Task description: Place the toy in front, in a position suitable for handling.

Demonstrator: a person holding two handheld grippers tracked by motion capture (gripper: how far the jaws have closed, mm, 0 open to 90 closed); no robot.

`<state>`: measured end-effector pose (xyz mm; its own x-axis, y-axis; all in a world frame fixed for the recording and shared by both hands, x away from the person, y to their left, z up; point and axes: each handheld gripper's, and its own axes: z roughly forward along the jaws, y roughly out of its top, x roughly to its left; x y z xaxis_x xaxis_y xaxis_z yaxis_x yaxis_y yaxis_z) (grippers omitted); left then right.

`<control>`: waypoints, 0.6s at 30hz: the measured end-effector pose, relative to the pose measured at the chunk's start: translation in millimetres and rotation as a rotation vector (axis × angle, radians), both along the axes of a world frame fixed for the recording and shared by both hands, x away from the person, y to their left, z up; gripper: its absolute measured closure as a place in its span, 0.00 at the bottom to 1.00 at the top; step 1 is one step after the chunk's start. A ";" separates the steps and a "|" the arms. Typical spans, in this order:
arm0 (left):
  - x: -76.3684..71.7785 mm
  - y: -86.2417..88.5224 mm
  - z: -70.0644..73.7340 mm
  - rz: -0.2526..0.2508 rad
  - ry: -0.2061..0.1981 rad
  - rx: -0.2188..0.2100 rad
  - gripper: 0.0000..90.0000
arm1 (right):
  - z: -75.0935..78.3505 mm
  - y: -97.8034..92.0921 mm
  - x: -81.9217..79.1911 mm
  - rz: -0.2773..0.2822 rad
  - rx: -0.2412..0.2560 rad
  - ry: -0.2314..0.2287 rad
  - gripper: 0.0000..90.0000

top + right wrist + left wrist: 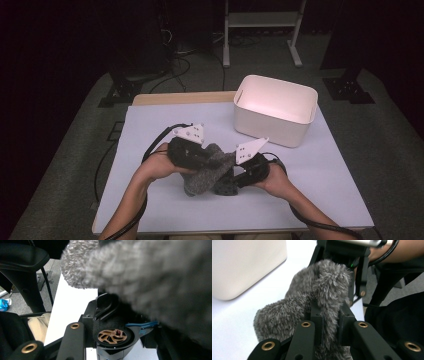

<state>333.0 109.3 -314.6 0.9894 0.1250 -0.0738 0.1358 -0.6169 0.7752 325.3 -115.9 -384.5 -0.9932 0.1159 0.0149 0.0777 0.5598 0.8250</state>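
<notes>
Gripping grey fuzzy cloth (322, 297) (toy car (112, 336) beneath).

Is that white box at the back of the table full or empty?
Empty, as far as shows: the white rectangular plastic box stands upright and open-topped, and the inside visible in the high view is bare. Its near inner corner is hidden.

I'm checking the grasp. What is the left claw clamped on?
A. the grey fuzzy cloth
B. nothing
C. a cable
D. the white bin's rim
A: in the left gripper view the left claw has a fold of the grey fuzzy cloth pinched between its jaws.
</notes>
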 end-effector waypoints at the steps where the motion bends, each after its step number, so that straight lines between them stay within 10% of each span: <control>1: 0.3 1.9 -1.3 0.007 0.004 0.000 0.88 | -0.3 -2.1 0.1 -0.002 0.002 -0.001 0.62; 9: 2.9 14.2 -23.2 0.046 0.054 0.003 0.87 | -0.5 -19.0 -2.4 -0.022 0.002 0.000 0.62; 18: 4.7 -0.9 -4.3 -0.001 0.026 -0.036 0.87 | 2.1 -15.8 -4.4 -0.023 -0.011 -0.014 0.62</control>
<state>337.8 108.5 -318.9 0.9872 0.1209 -0.1043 0.1559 -0.5885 0.7934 321.0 -131.7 -382.4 -0.9904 0.1385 -0.0003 0.0791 0.5673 0.8197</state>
